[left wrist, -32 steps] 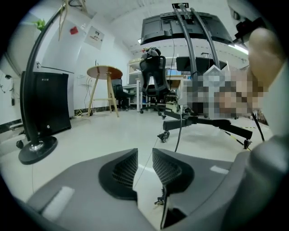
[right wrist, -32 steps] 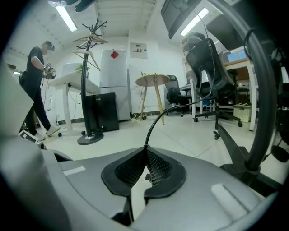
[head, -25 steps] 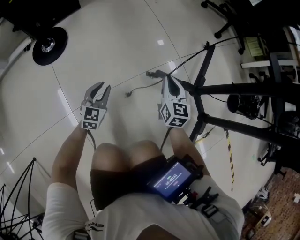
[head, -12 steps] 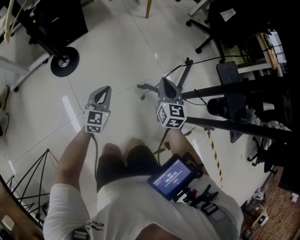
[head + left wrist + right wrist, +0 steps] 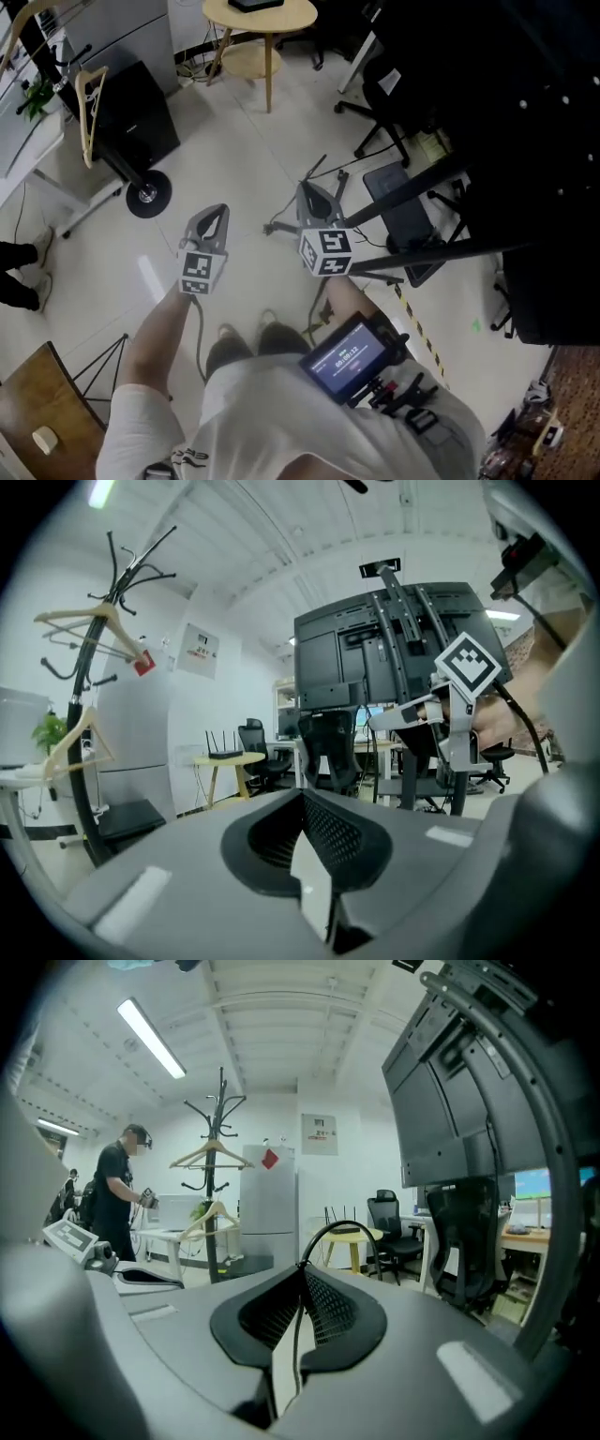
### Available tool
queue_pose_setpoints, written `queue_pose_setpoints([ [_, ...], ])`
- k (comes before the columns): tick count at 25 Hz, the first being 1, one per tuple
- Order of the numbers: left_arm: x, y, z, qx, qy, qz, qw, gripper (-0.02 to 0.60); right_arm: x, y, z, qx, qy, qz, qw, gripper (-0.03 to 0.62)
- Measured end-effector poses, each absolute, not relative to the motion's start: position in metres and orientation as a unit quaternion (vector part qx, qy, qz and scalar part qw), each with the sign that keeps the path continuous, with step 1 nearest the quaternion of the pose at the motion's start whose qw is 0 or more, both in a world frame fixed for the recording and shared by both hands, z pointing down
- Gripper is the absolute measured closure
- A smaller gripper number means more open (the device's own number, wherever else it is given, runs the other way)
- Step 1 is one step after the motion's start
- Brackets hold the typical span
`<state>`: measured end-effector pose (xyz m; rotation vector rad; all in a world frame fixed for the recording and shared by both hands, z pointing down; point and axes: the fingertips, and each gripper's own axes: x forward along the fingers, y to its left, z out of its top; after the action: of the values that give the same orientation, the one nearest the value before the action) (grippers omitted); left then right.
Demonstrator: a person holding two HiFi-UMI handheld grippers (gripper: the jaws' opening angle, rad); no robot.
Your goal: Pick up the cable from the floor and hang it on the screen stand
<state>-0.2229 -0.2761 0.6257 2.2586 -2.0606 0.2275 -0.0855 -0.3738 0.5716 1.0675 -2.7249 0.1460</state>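
The right hand-held gripper [image 5: 301, 1279] was clamped shut on the cable [image 5: 341, 1223]. In the right gripper view the thin black cable ran up the seam between the closed jaws. It left them at the tips, arched up and over, and curved down to the right. Its long axis at the grip lay along the jaws, pointing away from the person.

The cable was off the floor [image 5: 234, 141] and held in the air near the screen stand [image 5: 403, 192]. The stand's dark bars crossed just to the right of that gripper in the head view. I could not tell whether the cable touched the stand.

The left hand-held gripper [image 5: 303, 801] had its jaws pressed together with nothing between them. It was held level beside the right one, a little apart, with both pointing forward over the floor.

Ahead stood a coat rack [image 5: 92, 677] with wooden hangers, a round table [image 5: 272, 14] and office chairs. Another person [image 5: 116, 1199] stood at the far left of the right gripper view.
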Motion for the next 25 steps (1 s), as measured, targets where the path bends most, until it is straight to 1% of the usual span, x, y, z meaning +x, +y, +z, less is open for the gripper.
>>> queue_pose_setpoints([
  [4, -0.214, -0.276, 0.547, 0.74, -0.669, 0.061, 0.019, 0.58, -0.08, -0.362, 0.498, 0.354, -0.929, 0.033, 0.103, 0.565],
  [9, -0.198, -0.297, 0.468, 0.757, -0.652, 0.039, -0.013, 0.58, -0.061, -0.362, 0.421, 0.362, -0.927, 0.007, 0.092, 0.565],
  [15, -0.182, -0.305, 0.414, 0.771, -0.635, 0.023, -0.03, 0.579, -0.043, -0.345, 0.35, 0.361, -0.929, -0.018, 0.075, 0.565],
  [18, -0.167, -0.316, 0.383, 0.78, -0.623, 0.01, -0.052, 0.58, -0.031, -0.336, 0.315, 0.359, -0.93, -0.039, 0.067, 0.565],
  [21, -0.142, -0.32, 0.357, 0.793, -0.606, 0.002, -0.065, 0.58, -0.012, -0.321, 0.28, 0.359, -0.929, -0.064, 0.059, 0.565],
  [25, -0.109, -0.332, 0.337, 0.811, -0.578, 0.001, -0.084, 0.579, 0.016, -0.313, 0.247, 0.37, -0.926, -0.068, 0.043, 0.565],
])
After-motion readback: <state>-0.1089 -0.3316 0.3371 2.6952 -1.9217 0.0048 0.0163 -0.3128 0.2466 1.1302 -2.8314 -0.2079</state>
